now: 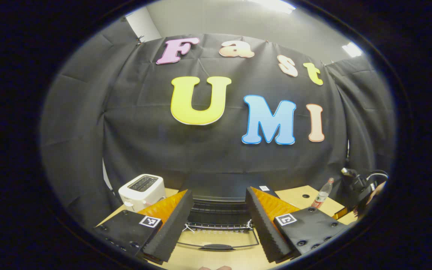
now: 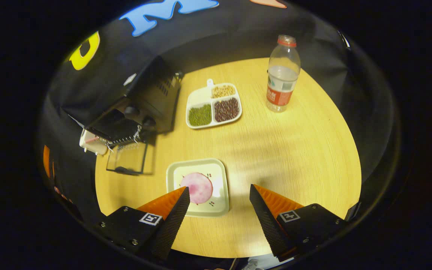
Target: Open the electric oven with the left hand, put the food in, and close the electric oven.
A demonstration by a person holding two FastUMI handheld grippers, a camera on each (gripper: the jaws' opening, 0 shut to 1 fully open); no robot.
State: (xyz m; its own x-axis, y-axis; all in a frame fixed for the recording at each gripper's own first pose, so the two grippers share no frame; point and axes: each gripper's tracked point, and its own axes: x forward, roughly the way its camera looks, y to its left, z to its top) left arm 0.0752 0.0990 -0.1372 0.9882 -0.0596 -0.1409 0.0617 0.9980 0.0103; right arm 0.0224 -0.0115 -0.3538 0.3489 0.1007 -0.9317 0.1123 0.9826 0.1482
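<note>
Big wooden bench point(image 2: 294, 157) carrying everything. Black electric oven point(image 2: 152, 97) at the far left in the right gripper view, glass door point(image 2: 129, 159) already dropped flat onto the bench, wire rack point(image 1: 218, 226) poking out at the mouth. Straight ahead in the left gripper view, door handle point(image 1: 218, 246) lying just beyond the fingertips. White toaster point(image 1: 142, 192) left of the oven, clear water bottle point(image 2: 282, 75) at the far right, divided dish of beans point(image 2: 213, 106) between oven and bottle.

Then the food: square white plate point(image 2: 221, 187) near the middle of the bench, round pink slice point(image 2: 196, 186) lying on it, looks like ham or similar but can't say for sure. Probably soft, floppy and a bit slick, so better not pinched directly. Plate looks stiff, likely ceramic, so breakable and slippery at the glaze. Best bet: grab the raised rim on the near edge and keep it level.

Right gripper point(image 2: 219, 204) spread wide, holding nothing, hovering just over the plate's near edge. Left gripper point(image 1: 219, 221) also spread apart, holding nothing, aimed at the open oven.
</note>
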